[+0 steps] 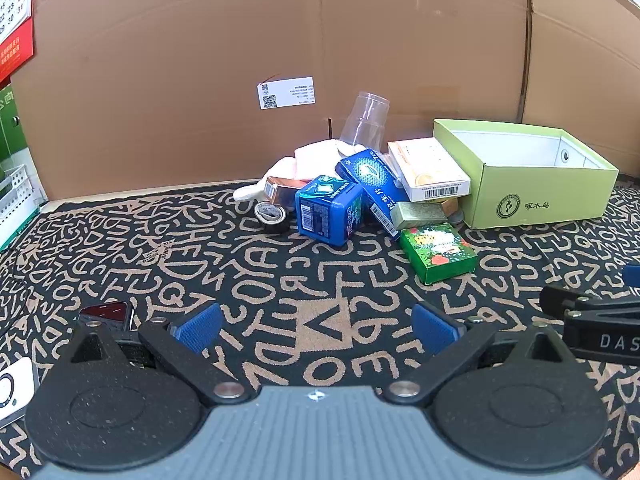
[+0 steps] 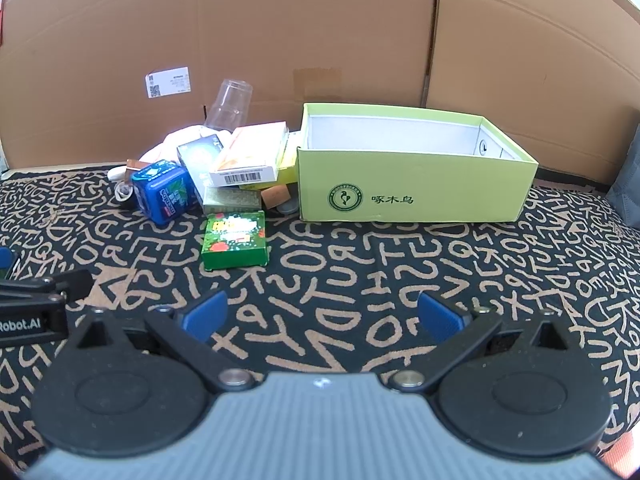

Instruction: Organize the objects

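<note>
Both claws hover low over the table [image 2: 360, 264], near edge, nothing picked yet. Left claw [image 1: 318, 330] wide open, empty; right claw [image 2: 322, 316] wide open, empty. Task things: a pile at the far middle, just left of one green shoebox [image 2: 412, 184], which sits open and looks empty inside. Loose items countable: one green card box [image 2: 234, 242] lying alone nearest the claws, just in front of the pile; one blue gum tub [image 1: 328, 210] on the pile's left front; one dark blue flat box [image 1: 372, 184] tilted against it; one white-orange box [image 1: 430, 170] leaning on top; one gold box [image 1: 418, 214] under that; one tape roll [image 1: 270, 214]; one clear cup [image 1: 366, 120] upside down at the back; some white cloth [image 1: 316, 156], count unclear. More bits hide under the stack, can't tell what. One phone [image 1: 108, 316] near left, likely not part of it. Risks, as I judge: the pile is stacked loose, so pulling a lower box would likely topple the white-orange box and cup; the cup is light and could roll off; the tub is slick and rounded, may slip from the pads; the two claws sit close, so both reaching for the pile could clash. Safest first grab: card box.
</note>
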A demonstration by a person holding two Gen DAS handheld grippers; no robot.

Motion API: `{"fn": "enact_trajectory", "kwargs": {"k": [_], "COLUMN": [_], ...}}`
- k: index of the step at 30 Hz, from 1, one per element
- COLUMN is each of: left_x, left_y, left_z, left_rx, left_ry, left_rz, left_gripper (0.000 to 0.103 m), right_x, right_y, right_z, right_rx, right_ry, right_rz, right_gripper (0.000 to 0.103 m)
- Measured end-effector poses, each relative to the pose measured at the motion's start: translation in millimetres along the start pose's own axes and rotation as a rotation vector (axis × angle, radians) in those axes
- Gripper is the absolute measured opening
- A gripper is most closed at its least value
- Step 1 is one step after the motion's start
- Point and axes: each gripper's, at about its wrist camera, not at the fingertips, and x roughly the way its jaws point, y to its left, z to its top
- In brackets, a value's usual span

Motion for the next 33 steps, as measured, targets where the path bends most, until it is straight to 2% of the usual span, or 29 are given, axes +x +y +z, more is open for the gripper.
{"fn": "enact_trajectory", "kwargs": {"k": [11,25,29,33], "left_x": [11.1,43.7,55.7,72.9], "left_y": [2.7,11.8,17.1,21.0], "left_z": [3.1,11.7,19.9,36.9], "left_rx": [-0.005,-0.018,-0.033,-0.044], "left_ry": [0.018,0.057,0.055,0.03], "left_rz": [0.005,0.008,-0.025,-0.052], "left_gripper": [0.103,0.103,0.103,0.103], "right_x": [11.0,49.4,61.4,75.4], "right_y": [3.6,12.9,18.2,24.6], "right_z": [0.1,1.3,3.7,8.8], "right_rx": [-0.011,-0.034,-0.046,-0.06], "right_ry": [0.024,0.082,0.079,0.052], "right_rz": [0.003,0.021,0.049,0.132], "right_gripper": [0.103,0.103,0.103,0.103]}}
